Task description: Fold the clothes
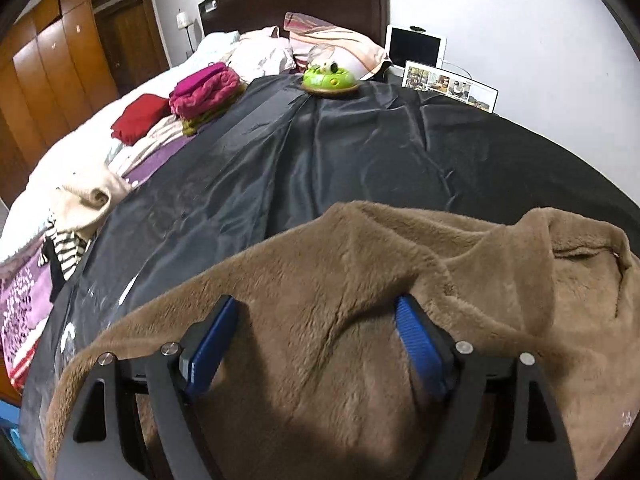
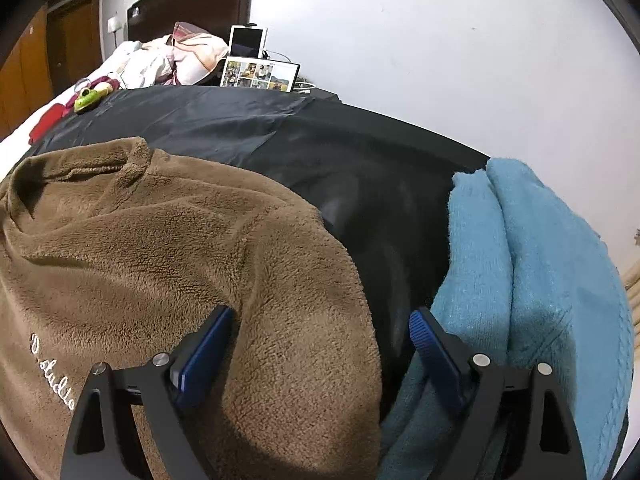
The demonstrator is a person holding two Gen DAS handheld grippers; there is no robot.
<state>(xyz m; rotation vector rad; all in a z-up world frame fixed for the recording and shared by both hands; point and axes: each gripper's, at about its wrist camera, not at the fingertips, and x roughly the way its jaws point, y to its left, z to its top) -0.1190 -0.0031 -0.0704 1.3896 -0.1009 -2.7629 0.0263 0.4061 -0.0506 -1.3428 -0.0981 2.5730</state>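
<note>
A brown fleece top [image 1: 360, 280] lies on a black sheet [image 1: 320, 152] spread over the bed. My left gripper [image 1: 316, 312] is open, its blue pads [image 1: 216, 340] resting on the fleece with a fold of it between them. In the right wrist view the same top [image 2: 160, 240] shows white embroidered lettering [image 2: 56, 380] at its left. My right gripper [image 2: 320, 320] is open over the top's right edge, its left pad on the fleece and its right pad [image 2: 432, 348] against a folded blue towel-like garment [image 2: 540, 280].
A green toy [image 1: 330, 78] sits at the far end of the sheet. Folded pink and red clothes [image 1: 204, 88] and a cream garment [image 1: 92, 200] lie on the bed's left side. Pillows, a photo frame [image 2: 260, 74] and a tablet stand near the headboard; the wall is at right.
</note>
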